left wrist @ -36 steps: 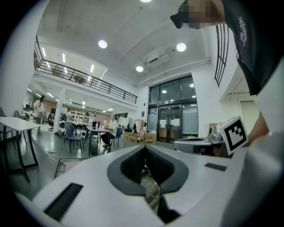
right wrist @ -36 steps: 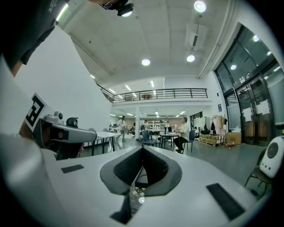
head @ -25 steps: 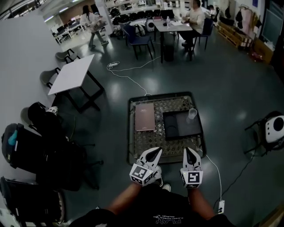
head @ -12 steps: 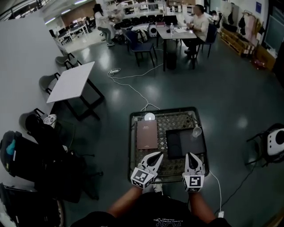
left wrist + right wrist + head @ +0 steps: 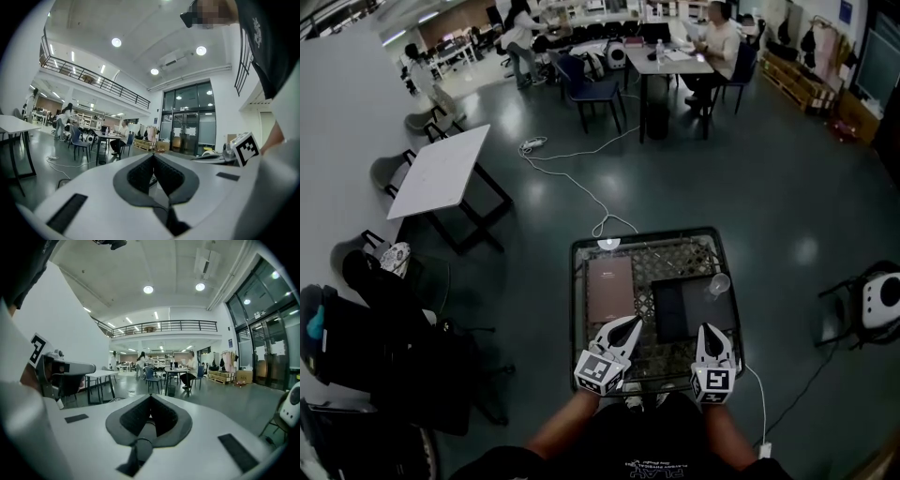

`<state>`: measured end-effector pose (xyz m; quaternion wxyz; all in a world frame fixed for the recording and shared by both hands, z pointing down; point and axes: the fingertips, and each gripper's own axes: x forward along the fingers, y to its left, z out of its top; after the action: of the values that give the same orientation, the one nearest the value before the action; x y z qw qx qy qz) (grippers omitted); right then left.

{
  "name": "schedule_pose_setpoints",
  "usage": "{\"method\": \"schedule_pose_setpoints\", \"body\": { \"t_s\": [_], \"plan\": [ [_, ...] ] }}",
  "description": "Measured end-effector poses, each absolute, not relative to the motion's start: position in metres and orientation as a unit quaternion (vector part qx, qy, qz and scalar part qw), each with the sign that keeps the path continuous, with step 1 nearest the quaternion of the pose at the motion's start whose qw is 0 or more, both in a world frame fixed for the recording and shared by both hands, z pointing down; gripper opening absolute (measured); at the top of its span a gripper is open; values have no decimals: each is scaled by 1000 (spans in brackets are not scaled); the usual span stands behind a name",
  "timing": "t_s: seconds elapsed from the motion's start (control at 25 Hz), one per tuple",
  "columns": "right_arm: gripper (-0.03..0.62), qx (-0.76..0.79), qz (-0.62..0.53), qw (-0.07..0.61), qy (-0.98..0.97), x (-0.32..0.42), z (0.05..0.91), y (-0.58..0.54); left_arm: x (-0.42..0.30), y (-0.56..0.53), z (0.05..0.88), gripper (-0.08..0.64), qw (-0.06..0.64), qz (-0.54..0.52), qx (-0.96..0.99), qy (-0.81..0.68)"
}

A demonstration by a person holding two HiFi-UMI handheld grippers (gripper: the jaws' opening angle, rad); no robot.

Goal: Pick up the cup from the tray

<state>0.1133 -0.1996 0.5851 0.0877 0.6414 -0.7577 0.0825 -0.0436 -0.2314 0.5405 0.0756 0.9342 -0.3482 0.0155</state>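
left gripper [image 5: 631,322]: jaws clenched, pads meeting at the tips, nothing between them in the left gripper view. right gripper [image 5: 705,329]: jaws likewise clenched and empty in the right gripper view.

both grippers sit side by side over the near edge of the worktop [image 5: 577,298], a low wire-mesh top in a dark frame. they point away from the person, and neither touches anything on it.

tray [image 5: 684,314]: dark, flat, on the right half of the worktop, just ahead of the right gripper. cup [image 5: 719,283]: clear, upright, at the tray's far right corner, well apart from both pairs of jaws.

brown notebook [image 5: 610,289]: lying flat on the left half, beside the tray and ahead of the left gripper. small white disc [image 5: 607,243]: at the far rim.

beyond: a white cable [image 5: 581,183] trailing over the dark floor, and a white table [image 5: 441,169] far left.
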Motion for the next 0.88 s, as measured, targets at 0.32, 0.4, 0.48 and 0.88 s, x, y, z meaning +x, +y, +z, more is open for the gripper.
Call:
{"method": "schedule_pose_setpoints", "body": {
  "t_s": [0.32, 0.4, 0.48, 0.88],
  "plan": [
    [9, 651, 112, 115, -742, 138, 616, -213, -30, -251, 551, 9, 94, 23, 930, -355],
    [9, 652, 119, 121, -739, 147, 624, -219, -24, -256, 557, 9, 100, 26, 928, -357],
    [9, 653, 122, 126, -737, 156, 632, -228, -16, -264, 563, 9, 102, 30, 928, -358],
    [9, 679, 182, 170, -690, 199, 695, -265, 20, -292, 595, 9, 124, 58, 926, -351]
  ]
}}
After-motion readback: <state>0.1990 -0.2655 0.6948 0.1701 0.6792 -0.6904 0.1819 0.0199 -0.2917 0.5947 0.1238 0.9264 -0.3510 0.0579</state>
